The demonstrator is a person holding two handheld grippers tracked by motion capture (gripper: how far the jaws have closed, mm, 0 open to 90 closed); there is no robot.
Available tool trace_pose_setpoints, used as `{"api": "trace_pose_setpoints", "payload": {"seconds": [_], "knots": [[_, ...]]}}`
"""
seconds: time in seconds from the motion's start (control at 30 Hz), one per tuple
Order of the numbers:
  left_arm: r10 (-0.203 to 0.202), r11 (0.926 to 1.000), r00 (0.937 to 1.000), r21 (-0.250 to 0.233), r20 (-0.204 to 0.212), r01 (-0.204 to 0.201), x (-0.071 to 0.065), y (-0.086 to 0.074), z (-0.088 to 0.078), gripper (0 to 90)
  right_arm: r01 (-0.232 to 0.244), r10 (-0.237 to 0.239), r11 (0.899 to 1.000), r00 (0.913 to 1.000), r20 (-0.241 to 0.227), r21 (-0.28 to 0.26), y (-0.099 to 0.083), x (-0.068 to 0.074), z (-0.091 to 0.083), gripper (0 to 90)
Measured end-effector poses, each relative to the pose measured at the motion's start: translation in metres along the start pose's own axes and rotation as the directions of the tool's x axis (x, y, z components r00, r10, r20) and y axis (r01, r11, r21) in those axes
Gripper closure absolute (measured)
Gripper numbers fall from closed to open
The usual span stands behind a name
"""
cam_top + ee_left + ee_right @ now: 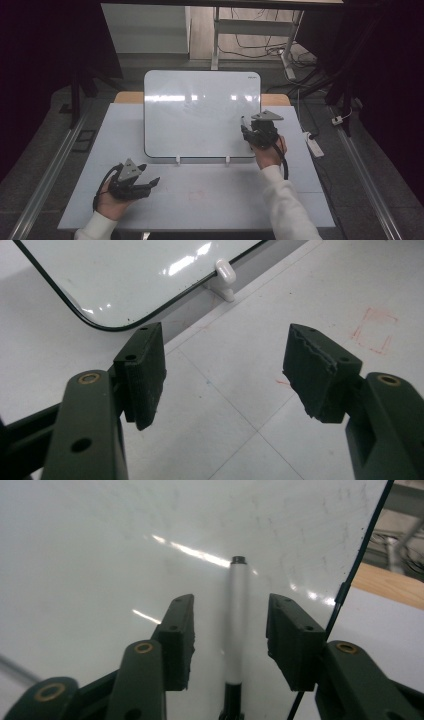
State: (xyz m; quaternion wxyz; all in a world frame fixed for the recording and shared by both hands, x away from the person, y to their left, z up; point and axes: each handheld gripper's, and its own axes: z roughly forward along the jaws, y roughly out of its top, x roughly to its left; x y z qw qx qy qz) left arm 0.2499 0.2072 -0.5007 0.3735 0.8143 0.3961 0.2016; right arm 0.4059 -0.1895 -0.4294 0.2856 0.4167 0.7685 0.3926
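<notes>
A white whiteboard (pixel 200 115) rests on the white table (pixel 225 205), its surface blank (pixel 100 540). Near its right edge a white marker (pixel 243 123) with a dark tip points away from me. My right gripper (pixel 247 131) is open around that marker (pixel 237 615), which runs up between the two pads without touching either; the jaws (pixel 230 605) hover close over the board. My left gripper (pixel 150 175) is held low over the table at the front left, open and with nothing in it (pixel 225 345), aimed past the board's rounded front corner (pixel 125 275).
Two small white feet (pixel 177 160) (pixel 227 160) prop the board's front edge; one foot (pixel 225 275) is close ahead of the left gripper. A faint red square mark (pixel 197 194) sits on the table's front middle. A white power strip (pixel 315 145) and cables lie on the floor at right.
</notes>
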Motion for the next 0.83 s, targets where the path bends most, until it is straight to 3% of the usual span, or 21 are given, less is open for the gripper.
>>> {"api": "trace_pose_setpoints", "payload": {"seconds": [0.07, 0.1, 0.17, 0.2, 0.23, 0.33, 0.37, 0.43, 0.57, 0.83], "knots": [[-0.003, 1.0, 1.0, -0.002, 0.004, 0.003, 0.001, 0.0, 0.0, 33.9, 0.003, -0.004, 1.0, 0.9997, -0.022, -0.014, -0.003, -0.001, -0.006, 51.4], [-0.009, 0.9999, 0.9999, -0.005, 0.006, 0.009, 0.002, -0.001, -0.001, 33.5, 0.019, -0.021, 0.999, 0.9975, -0.068, -0.038, -0.013, -0.004, -0.019, 48.5], [-0.018, 0.9998, 0.9997, -0.012, 0.017, 0.018, 0.003, -0.002, -0.001, 32.7, 0.014, -0.021, 0.998, 0.9923, -0.122, -0.057, -0.022, -0.008, -0.027, 45.8], [-0.024, 0.9995, 0.9994, -0.018, 0.024, 0.024, 0.004, -0.003, -0.002, 32.7, 0.014, -0.021, 0.998, 0.9923, -0.122, -0.057, -0.022, -0.008, -0.027, 45.8], [-0.029, 0.9992, 0.999, -0.025, 0.033, 0.03, 0.005, -0.003, -0.002, 32.4, 0.016, -0.03, 0.997, 0.9823, -0.185, -0.076, -0.037, -0.012, -0.037, 44.2], [-0.038, 0.9986, 0.9983, -0.035, 0.045, 0.039, 0.006, -0.004, -0.003, 32.0, 0.025, -0.044, 0.996, 0.9749, -0.219, -0.085, -0.05, -0.014, -0.045, 43.7], [-0.04, 0.9985, 0.9981, -0.035, 0.047, 0.042, 0.006, -0.005, -0.003, 31.9, 0.035, -0.057, 0.995, 0.9659, -0.252, -0.091, -0.065, -0.016, -0.053, 43.6], [-0.045, 0.9982, 0.9975, -0.037, 0.055, 0.047, 0.007, -0.005, -0.003, 31.8, 0.044, -0.066, 0.995, 0.9646, -0.255, -0.089, -0.07, -0.017, -0.056, 43.4], [-0.053, 0.9975, 0.9961, -0.041, 0.07, 0.056, 0.007, -0.006, -0.004, 31.4, 0.094, -0.118, 0.991, 0.956, -0.269, -0.1, -0.099, -0.024, -0.077, 43.4], [-0.064, 0.9967, 0.9949, -0.045, 0.079, 0.068, 0.01, -0.006, -0.003, 31.4, 0.103, -0.129, 0.989, 0.9503, -0.284, -0.102, -0.119, -0.033, -0.082, 43.4]]}}
